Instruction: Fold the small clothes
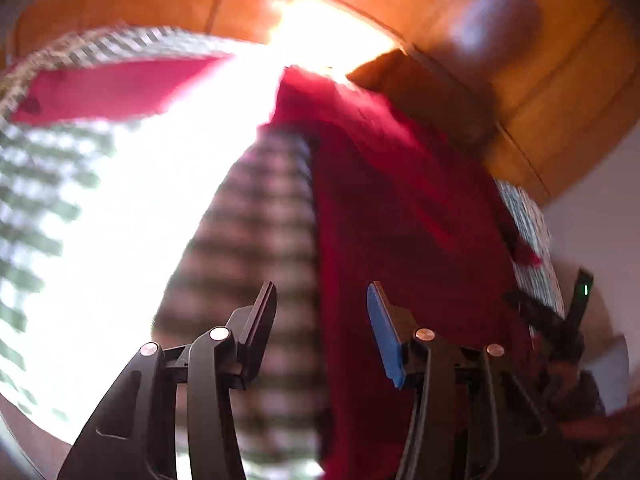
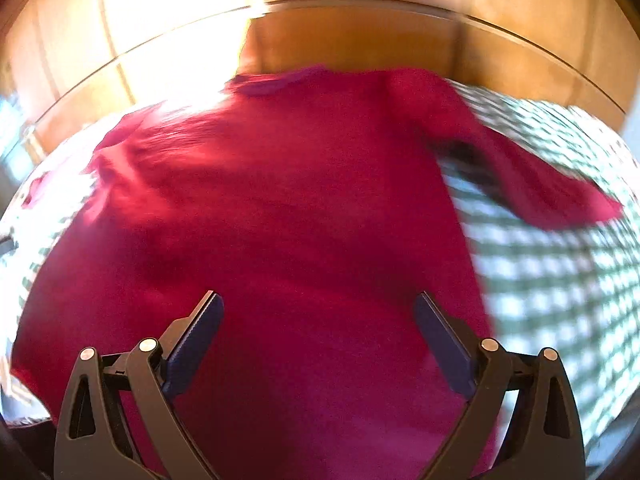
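Note:
A red long-sleeved top [image 2: 280, 200] lies spread on a green-and-white checked cloth [image 2: 560, 280], with one sleeve [image 2: 560, 192] reaching out to the right. My right gripper [image 2: 320, 304] hovers over the top's lower body, jaws wide open and nothing between them. In the left wrist view the red top [image 1: 400, 220] runs up the right half, and a red sleeve-like strip [image 1: 108, 88] lies across the cloth at upper left. My left gripper [image 1: 320, 300] is open over the top's left edge, with only cloth showing behind the gap. Both views are motion-blurred.
Wooden panels [image 2: 360, 40] rise behind the checked cloth [image 1: 248, 220]. Strong glare [image 1: 140, 200] washes out the cloth's left part. A black device with a green light [image 1: 576, 312] stands at the right edge of the left wrist view, by the top's hem.

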The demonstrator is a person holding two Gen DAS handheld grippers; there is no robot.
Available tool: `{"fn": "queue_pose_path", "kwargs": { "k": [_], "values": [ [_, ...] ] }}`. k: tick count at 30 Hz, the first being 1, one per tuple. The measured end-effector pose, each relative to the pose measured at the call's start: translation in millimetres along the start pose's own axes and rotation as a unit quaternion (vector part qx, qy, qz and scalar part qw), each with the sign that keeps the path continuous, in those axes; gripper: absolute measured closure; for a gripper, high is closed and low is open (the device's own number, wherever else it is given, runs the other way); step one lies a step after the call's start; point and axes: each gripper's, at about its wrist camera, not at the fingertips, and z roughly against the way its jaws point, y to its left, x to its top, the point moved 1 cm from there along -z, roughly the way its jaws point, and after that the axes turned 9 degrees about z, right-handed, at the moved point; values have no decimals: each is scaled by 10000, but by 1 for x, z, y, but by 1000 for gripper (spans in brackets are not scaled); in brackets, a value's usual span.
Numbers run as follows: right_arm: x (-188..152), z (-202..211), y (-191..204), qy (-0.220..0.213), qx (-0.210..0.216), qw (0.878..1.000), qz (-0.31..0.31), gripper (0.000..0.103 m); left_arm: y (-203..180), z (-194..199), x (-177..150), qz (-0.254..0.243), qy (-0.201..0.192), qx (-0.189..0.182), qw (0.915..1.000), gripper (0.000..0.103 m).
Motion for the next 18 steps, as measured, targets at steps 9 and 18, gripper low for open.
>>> {"fn": "queue_pose_path", "kwargs": {
  "k": [9,18],
  "values": [
    [-56,27,-32,304,455,9984,-162,68,-9,-12,-59,77,289,48,9995,95],
    [-69,34,-51,330,463,9984,-76,94,-2,-9,-66,207,446,391,9980,81]
  ]
}}
